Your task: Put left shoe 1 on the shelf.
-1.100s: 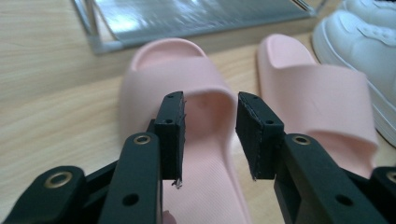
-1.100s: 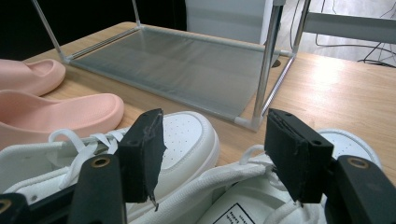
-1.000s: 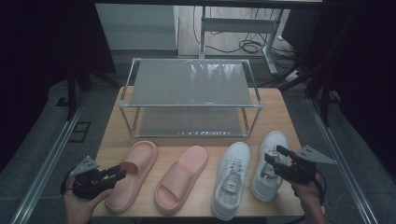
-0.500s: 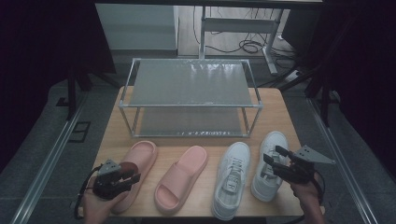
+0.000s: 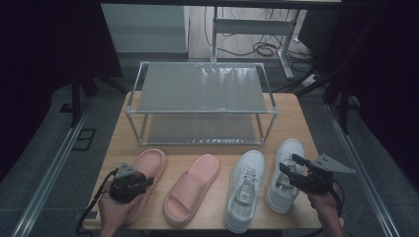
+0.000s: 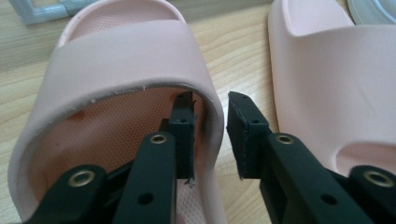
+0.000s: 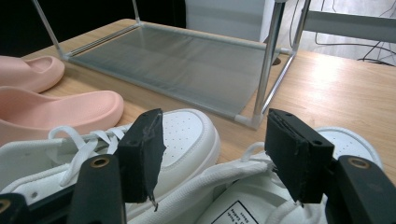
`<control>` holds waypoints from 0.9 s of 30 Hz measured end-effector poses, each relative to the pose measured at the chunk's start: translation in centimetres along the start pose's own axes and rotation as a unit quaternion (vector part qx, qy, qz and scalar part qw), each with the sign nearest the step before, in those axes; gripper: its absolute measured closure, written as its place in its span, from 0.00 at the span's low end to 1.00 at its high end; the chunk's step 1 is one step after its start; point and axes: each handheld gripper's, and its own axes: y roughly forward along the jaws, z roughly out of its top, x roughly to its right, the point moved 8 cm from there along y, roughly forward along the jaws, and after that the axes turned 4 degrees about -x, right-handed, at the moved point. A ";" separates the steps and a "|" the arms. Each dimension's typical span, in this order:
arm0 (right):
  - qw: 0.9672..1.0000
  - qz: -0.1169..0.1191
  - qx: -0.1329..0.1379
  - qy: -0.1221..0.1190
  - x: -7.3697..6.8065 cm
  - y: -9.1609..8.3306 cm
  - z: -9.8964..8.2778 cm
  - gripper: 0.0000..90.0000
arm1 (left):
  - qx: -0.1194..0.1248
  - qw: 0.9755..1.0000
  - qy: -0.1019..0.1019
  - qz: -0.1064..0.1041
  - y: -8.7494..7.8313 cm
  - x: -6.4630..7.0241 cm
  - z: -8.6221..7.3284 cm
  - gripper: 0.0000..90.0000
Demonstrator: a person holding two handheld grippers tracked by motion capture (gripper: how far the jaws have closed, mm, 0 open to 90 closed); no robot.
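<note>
Two pink slippers and two white sneakers lie in a row on the wooden table. My left gripper (image 5: pixel 144 180) is low over the left slipper (image 5: pixel 150 163). In the left gripper view the gripper (image 6: pixel 210 105) straddles the side wall of this slipper (image 6: pixel 116 60): one jaw is inside under the strap, the other outside. Its jaws have just been closing, and a thin gap still shows at the outer pad. My right gripper (image 5: pixel 288 165) hovers open over the right sneaker (image 5: pixel 286 185). In the right gripper view the gripper (image 7: pixel 215 122) has that sneaker (image 7: pixel 243 186) below its wide jaws.
A two-tier metal and glass rack (image 5: pixel 200 112) stands at the back of the table (image 5: pixel 296 123). The second slipper (image 5: pixel 192 187) and the left sneaker (image 5: pixel 244 190) lie between my grippers. Bare wood shows between the shoes and the rack.
My left gripper has moved from the table's left edge rightward and down onto the left slipper, and its jaws stand narrower. The right gripper has stayed where it was.
</note>
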 end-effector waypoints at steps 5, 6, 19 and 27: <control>1.000 -0.002 0.001 0.001 0.2 -0.1 0.0 0.42 | -0.003 1.000 0.003 0.002 0.1 0.0 -0.1 0.88; 1.000 -0.002 0.000 0.002 0.1 -0.1 0.0 0.42 | -0.004 1.000 0.003 0.004 0.2 0.0 -0.1 0.89; 1.000 -0.004 0.001 0.004 0.2 -0.1 0.0 0.42 | 0.021 0.999 0.005 0.025 -0.9 0.2 0.8 0.94; 1.000 -0.005 0.001 0.005 0.3 -0.1 0.0 0.42 | 0.038 0.999 0.017 0.025 -1.5 1.0 2.6 0.94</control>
